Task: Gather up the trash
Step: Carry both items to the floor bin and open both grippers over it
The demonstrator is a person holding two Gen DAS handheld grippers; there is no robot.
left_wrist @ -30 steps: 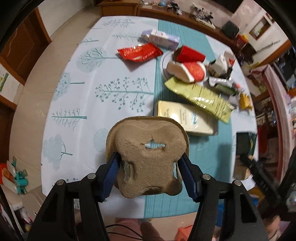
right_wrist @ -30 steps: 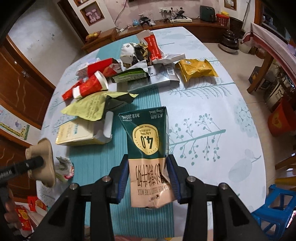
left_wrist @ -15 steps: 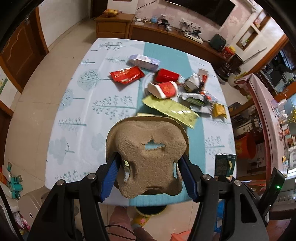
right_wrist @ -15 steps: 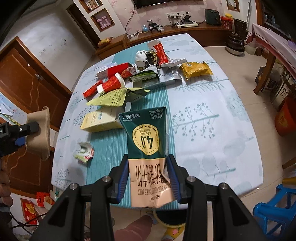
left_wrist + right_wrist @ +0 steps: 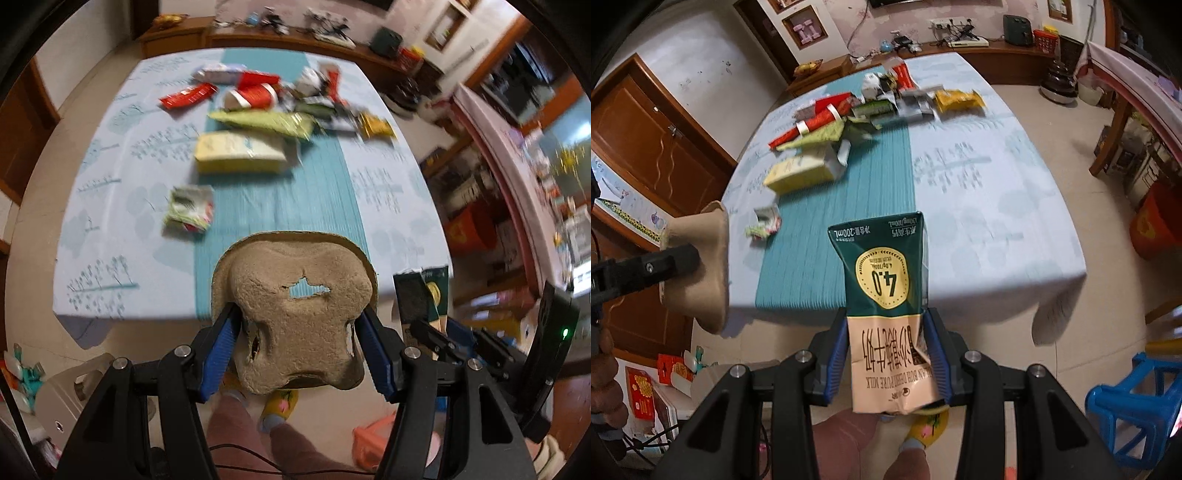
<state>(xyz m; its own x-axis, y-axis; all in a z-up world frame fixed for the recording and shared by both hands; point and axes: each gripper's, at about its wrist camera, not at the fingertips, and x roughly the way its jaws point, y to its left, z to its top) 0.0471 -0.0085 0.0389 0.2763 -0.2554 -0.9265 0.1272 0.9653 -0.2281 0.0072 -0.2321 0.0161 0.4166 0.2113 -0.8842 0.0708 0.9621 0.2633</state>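
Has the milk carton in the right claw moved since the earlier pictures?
Yes. The milk carton pulled back from over the table, now past its near edge.

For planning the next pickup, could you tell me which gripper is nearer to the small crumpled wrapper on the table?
Left. The left gripper, holding the pulp tray, hangs just off the table edge by the crumpled wrapper; the right gripper is farther along that edge.

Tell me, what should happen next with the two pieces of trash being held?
Probably carry both to a bin and drop them. The left gripper clamps the brown moulded-pulp cup carrier, the right gripper the green-and-tan milk carton; both sit past the table's edge. No bin is clearly visible.
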